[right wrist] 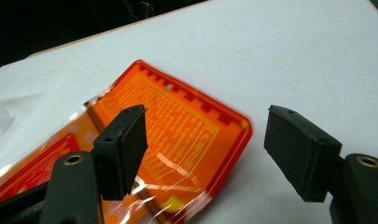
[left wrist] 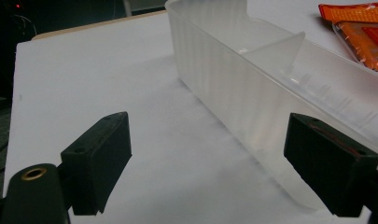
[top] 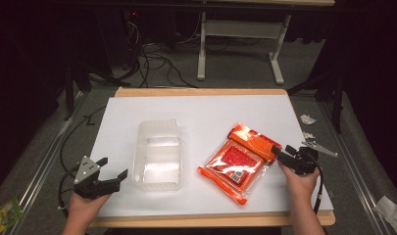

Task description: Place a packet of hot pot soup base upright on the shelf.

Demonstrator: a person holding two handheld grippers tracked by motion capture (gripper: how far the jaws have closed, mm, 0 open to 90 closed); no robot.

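Observation:
An orange packet in clear wrap (top: 237,159) lies flat right of centre on the white table top (top: 201,107). My right gripper (top: 282,150) is at the packet's upper right corner. In the right gripper view, my right gripper (right wrist: 205,116) is open: one jaw hovers over the packet (right wrist: 172,107) and the other over bare table. A clear plastic tub (top: 159,154) with an inner divider stands left of centre. My left gripper (top: 115,167) rests just left of it, open and holding nothing. In the left gripper view, my left gripper (left wrist: 207,154) faces the tub's ribbed side wall (left wrist: 252,79).
Small paper scraps and a metal clip (top: 316,144) lie on the grey strip beside the table's right edge. A green packet (top: 5,215) sits at the bottom left. Cables (top: 157,63) and a table frame (top: 240,29) stand beyond the far edge.

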